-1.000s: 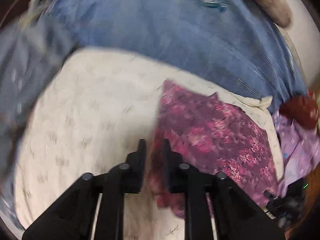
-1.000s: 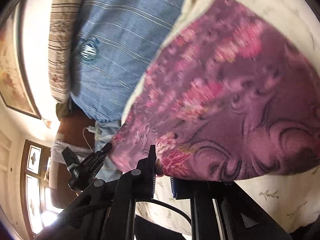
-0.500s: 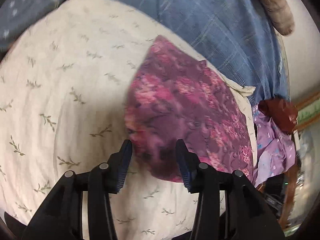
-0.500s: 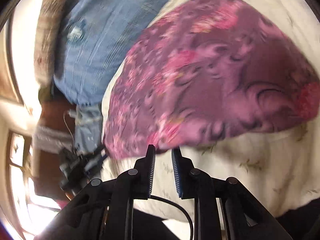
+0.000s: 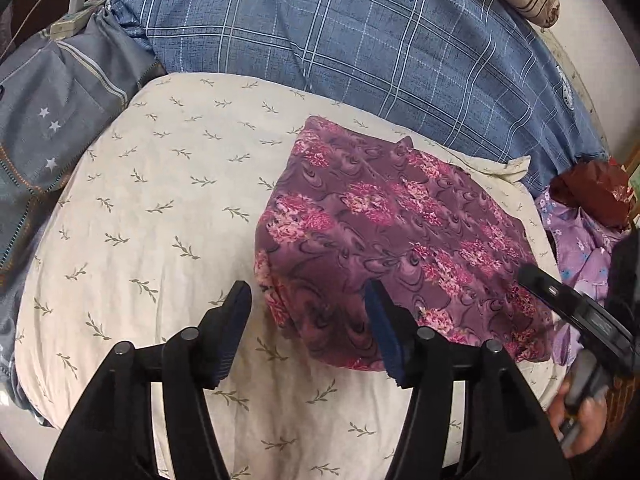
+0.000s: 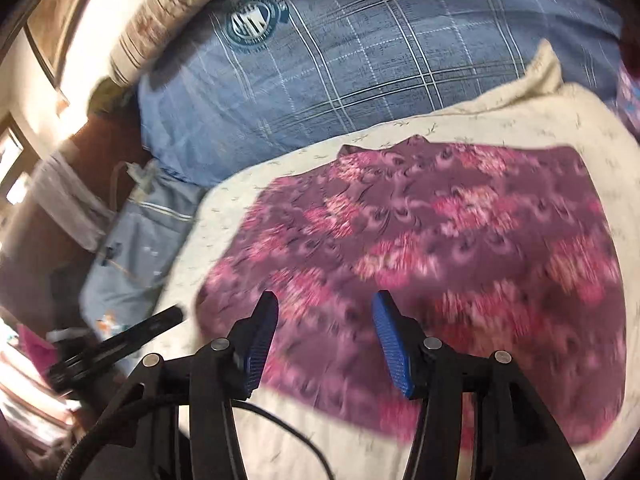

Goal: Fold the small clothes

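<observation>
- Your left gripper [image 5: 306, 306] has just been opening; its jaws stand apart over the near corner of the folded purple floral garment [image 5: 396, 232], pads clear of it
- Your right gripper [image 6: 324, 320] has also just been opening, nothing pinched
- The garment lies flat on the cream leaf-print cushion [image 5: 160, 208], below the blue checked pillow [image 5: 360, 48]

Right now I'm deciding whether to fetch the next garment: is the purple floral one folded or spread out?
Folded. The purple floral garment lies as a compact shape with a rounded doubled edge on the cream cushion; neither gripper holds it.
</observation>
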Demonstrator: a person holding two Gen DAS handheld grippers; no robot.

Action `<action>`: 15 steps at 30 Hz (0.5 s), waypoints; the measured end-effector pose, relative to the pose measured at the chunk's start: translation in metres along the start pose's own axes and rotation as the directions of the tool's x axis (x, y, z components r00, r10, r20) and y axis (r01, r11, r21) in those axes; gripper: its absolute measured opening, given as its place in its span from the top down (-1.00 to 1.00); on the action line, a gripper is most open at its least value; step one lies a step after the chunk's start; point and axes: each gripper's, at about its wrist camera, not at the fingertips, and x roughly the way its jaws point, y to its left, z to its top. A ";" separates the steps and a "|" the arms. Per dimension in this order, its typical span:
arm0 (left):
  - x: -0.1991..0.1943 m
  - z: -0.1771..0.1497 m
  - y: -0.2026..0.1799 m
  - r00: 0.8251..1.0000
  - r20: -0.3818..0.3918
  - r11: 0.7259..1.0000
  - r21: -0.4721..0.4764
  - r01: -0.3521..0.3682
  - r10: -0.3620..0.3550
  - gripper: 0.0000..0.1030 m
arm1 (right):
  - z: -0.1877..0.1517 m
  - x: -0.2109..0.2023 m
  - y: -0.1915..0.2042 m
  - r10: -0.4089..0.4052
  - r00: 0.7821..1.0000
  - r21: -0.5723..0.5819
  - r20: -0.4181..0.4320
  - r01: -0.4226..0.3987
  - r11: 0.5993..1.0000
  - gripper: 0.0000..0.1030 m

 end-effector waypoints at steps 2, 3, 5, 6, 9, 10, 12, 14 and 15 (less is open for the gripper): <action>-0.001 0.000 -0.001 1.000 0.005 1.000 0.008 -0.006 0.006 -0.13 | 0.005 0.019 0.010 -0.029 1.000 -0.021 0.000 0.029 0.999 0.01; -0.002 0.000 0.000 1.000 0.006 1.000 0.010 -0.007 0.007 -0.13 | 0.006 0.030 0.012 -0.052 0.999 -0.030 -0.007 0.052 0.998 0.01; -0.002 0.001 0.000 1.000 0.008 1.000 0.012 -0.009 0.009 -0.13 | 0.000 0.052 0.012 -0.079 0.996 -0.029 -0.044 0.078 0.997 0.01; -0.002 0.001 0.000 1.000 0.009 1.000 0.010 -0.011 0.011 -0.13 | -0.002 0.062 0.008 -0.089 0.994 -0.022 -0.065 0.088 0.996 0.02; -0.001 0.002 0.002 1.000 0.006 1.000 0.004 -0.015 0.015 -0.13 | -0.013 0.071 0.006 -0.091 0.995 -0.049 -0.046 0.088 0.995 0.04; -0.001 0.002 0.002 1.000 0.002 1.000 0.000 -0.016 0.016 -0.12 | -0.015 0.072 0.010 -0.098 0.994 -0.079 -0.038 0.095 0.992 0.01; -0.001 0.004 0.004 1.000 -0.008 1.000 -0.011 -0.009 0.009 -0.12 | -0.016 0.076 0.018 -0.121 0.992 -0.134 -0.035 0.116 0.984 -0.03; -0.004 0.006 0.013 0.999 -0.026 0.997 -0.066 0.044 -0.046 -0.13 | -0.018 0.079 0.023 -0.129 0.991 -0.168 -0.030 0.122 0.978 -0.13; -0.005 0.007 0.027 0.993 -0.038 0.983 -0.147 0.106 -0.113 -0.12 | -0.020 0.080 0.025 -0.130 0.991 -0.178 -0.022 0.124 0.976 -0.14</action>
